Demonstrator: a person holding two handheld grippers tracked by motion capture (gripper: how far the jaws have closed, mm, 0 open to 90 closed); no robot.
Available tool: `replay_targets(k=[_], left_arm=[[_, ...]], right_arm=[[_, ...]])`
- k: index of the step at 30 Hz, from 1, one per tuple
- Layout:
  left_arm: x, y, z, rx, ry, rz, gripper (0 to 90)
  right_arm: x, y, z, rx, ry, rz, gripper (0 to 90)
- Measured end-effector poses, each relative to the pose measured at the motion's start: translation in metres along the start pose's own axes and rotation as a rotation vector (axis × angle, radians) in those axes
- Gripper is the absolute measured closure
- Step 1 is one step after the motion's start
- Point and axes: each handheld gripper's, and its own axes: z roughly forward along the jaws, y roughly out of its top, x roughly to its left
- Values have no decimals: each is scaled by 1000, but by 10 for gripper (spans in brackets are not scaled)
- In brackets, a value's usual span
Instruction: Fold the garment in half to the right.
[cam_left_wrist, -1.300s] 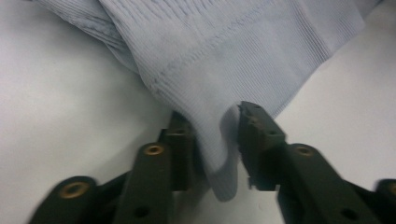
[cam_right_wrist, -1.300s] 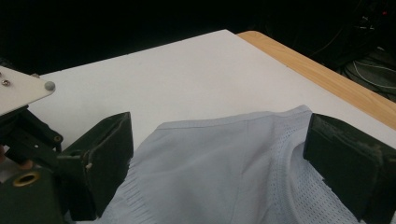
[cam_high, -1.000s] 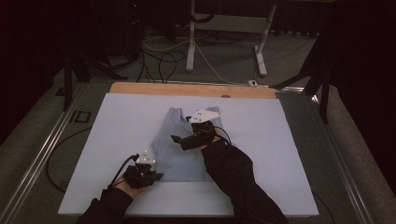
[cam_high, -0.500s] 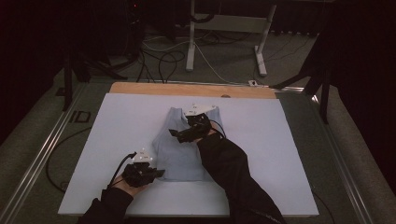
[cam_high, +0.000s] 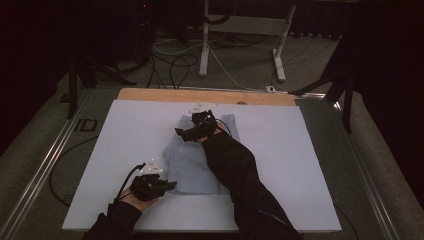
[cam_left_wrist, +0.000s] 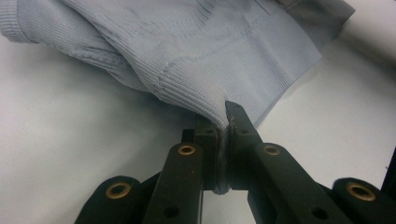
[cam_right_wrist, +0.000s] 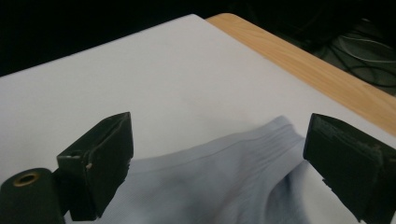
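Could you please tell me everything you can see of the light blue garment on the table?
The light blue garment is a soft, fine-ribbed knit with stitched seams and a ribbed edge band. It lies mostly flat and rumpled on the white table cover, near its middle. The left gripper is shut on a fold at its near edge, drawing the cloth into a small peak. The right gripper hangs open over its far edge, near the wooden strip, with a sleeved forearm across it.

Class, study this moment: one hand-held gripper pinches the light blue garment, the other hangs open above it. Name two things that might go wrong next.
1. The left hand-held gripper pinches only a thin hem fold of the garment; a pull might slip it free.
2. The open right hand-held gripper might catch several layers, bunching the cloth.
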Motion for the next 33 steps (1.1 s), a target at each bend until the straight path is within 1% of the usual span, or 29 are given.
replay_targets(k=[1,2,4,5,7,8,9,10,11,13,14,17,19,21,22,23,25,26,27,28,31,33], left_arm=[[0,0,0,-1,-2,-2,864],[-1,0,0,-2,-3,-2,864],[-1,0,0,-8,-5,0,864],[0,1,0,-10,-5,0,864],[0,1,-1,-18,-8,-2,864],[-1,1,-1,-20,-11,2,864],[-1,1,-1,-20,-12,5,864],[0,2,-2,-24,-12,6,864],[0,2,-2,-28,-14,3,864],[0,2,-3,-32,-16,7,865],[-1,2,-2,-32,-17,7,864],[0,3,-3,-36,-19,3,864],[0,3,-3,-38,-21,2,864],[-1,3,-3,-41,-20,5,864],[-1,3,-3,-41,-22,5,864],[-1,3,-2,-40,-20,9,864],[-1,3,-2,-37,-24,9,864],[-1,3,-1,-36,-24,8,865],[-1,3,-1,-36,-24,8,865],[-2,2,-1,-34,-25,9,864],[-2,2,0,-34,-27,12,864],[-2,2,0,-34,-28,9,864]], right_arm=[[-1,1,3,-1,6,7,84],[-3,2,7,11,-10,10,84],[-4,5,15,28,-12,5,84],[-5,7,19,42,-26,-4,84],[-8,9,26,55,-25,4,90],[-9,11,29,63,-40,11,125],[-12,12,32,82,-55,15,151],[-14,13,35,88,-65,23,166],[-17,14,38,88,-60,38,195],[-20,15,45,96,-78,74,232],[-22,15,49,109,-87,87,242],[-25,15,61,160,-121,100,298],[-26,13,68,180,-141,121,333],[-28,11,74,190,-166,107,377],[-28,10,76,205,-181,106,380],[-29,8,79,220,-187,103,382],[-31,7,83,241,-185,103,391],[-32,8,84,255,-198,99,392],[-32,8,84,255,-198,99,392],[-33,7,87,264,-199,116,397],[-32,6,92,291,-197,95,420],[-31,3,96,316,-205,85,431]])
